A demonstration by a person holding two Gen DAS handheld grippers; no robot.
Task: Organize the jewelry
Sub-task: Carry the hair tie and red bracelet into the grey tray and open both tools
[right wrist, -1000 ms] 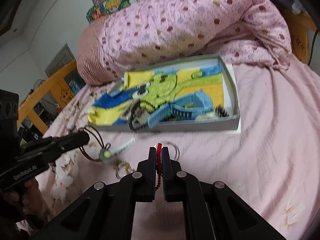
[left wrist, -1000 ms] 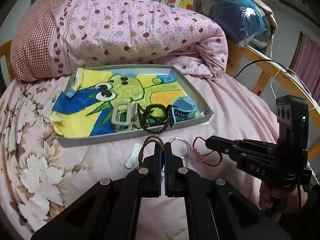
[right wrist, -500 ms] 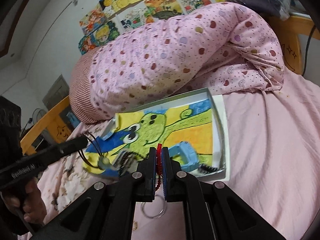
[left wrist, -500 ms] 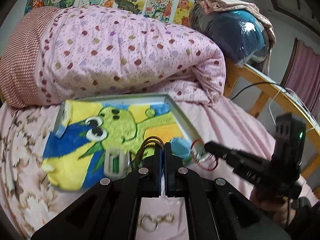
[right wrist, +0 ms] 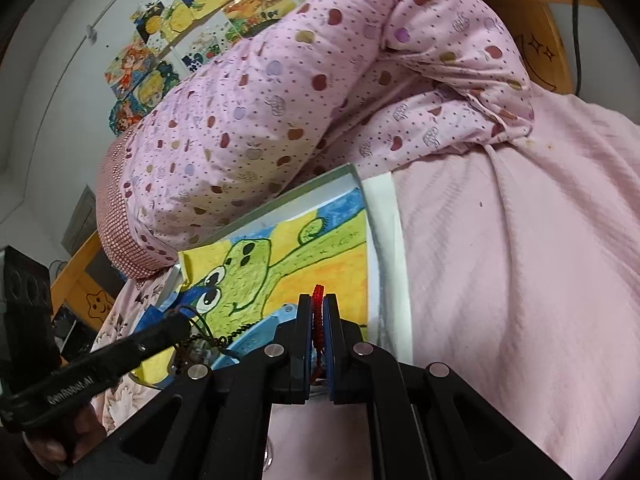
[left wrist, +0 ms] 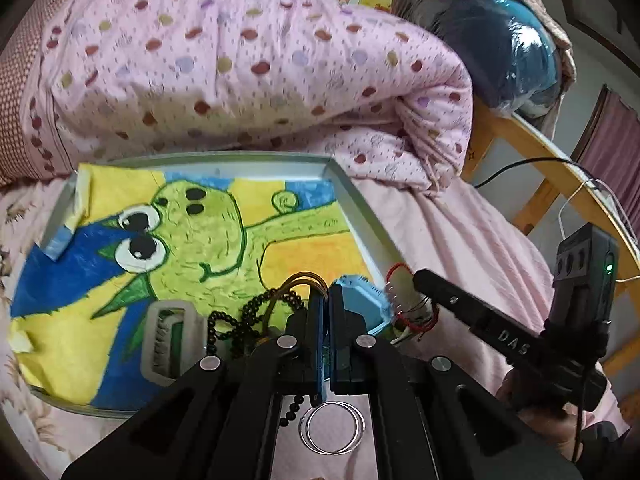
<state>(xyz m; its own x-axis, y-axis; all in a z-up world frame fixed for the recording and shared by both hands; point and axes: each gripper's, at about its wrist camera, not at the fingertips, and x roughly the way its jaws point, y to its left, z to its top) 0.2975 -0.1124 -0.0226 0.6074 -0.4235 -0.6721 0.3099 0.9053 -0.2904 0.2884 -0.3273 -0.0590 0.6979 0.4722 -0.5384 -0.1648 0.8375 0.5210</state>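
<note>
On a pink bed (right wrist: 520,280), the left gripper (left wrist: 329,300) clenches a brown cord necklace (left wrist: 304,279) above the tray (left wrist: 352,204); the right gripper (right wrist: 318,308) clenches a red string bracelet (right wrist: 318,294) over the tray's right edge.

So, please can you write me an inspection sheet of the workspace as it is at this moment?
Surface: pink bed sheet, wrinkled.
Job's things: grey tray with a frog drawing inside; it holds a grey hair claw, black bead string and a blue item. Clear ring lies on the sheet outside the tray.
Clutter: rolled dotted quilt behind the tray.
Grippers: left hand-held gripper shut on a brown cord loop; right hand-held gripper shut on a red bracelet.
Cables: black cable over the wooden bed frame.
Surroundings: drawings on the wall.
</note>
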